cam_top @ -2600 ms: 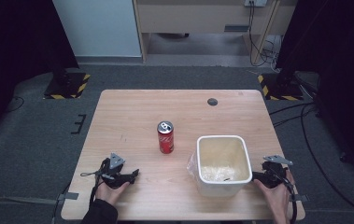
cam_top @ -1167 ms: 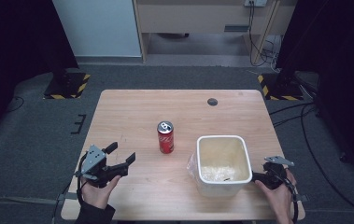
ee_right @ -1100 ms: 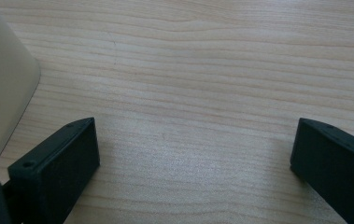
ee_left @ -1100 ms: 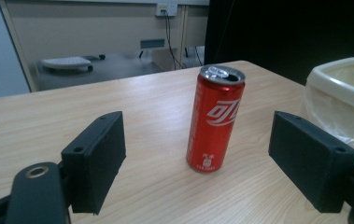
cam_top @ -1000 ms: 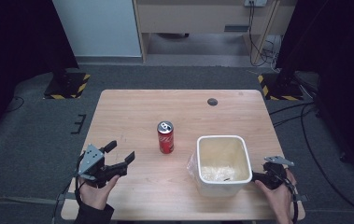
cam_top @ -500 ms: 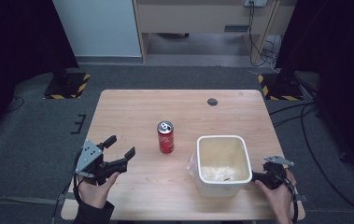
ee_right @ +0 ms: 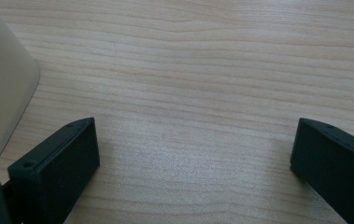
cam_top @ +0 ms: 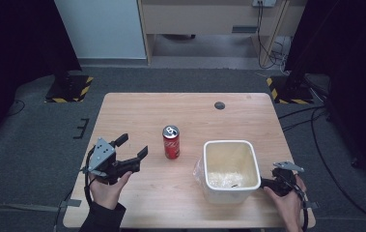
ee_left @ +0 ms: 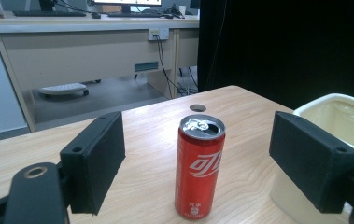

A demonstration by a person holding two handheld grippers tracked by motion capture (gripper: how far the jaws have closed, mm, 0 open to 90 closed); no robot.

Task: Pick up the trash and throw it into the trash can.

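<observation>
Lining up its wide-open, empty fingers on the opened red soda can (ee_left: 199,166) mid-counter (cam_top: 137,116), the left gripper (cam_top: 131,150) could easily tip it, while the right gripper (ee_right: 191,168) rests open and empty beside the white bin (cam_top: 231,166).

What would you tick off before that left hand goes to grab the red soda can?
1. Left tongs open wide enough for the can: ok, jaws spread well apart.
2. Red can upright: ok, standing on the table with its top already opened, so it could spill if tipped.
3. Can lined up between the jaws: ok in the left gripper view; not yet touched.
4. Clear path to the can: ok, bare wood lies between the tongs and the can.
5. White tub clear of the can: ok, a gap shows between them.
6. Right tongs out of the way: ok, open and low over the table beside the tub.
</observation>
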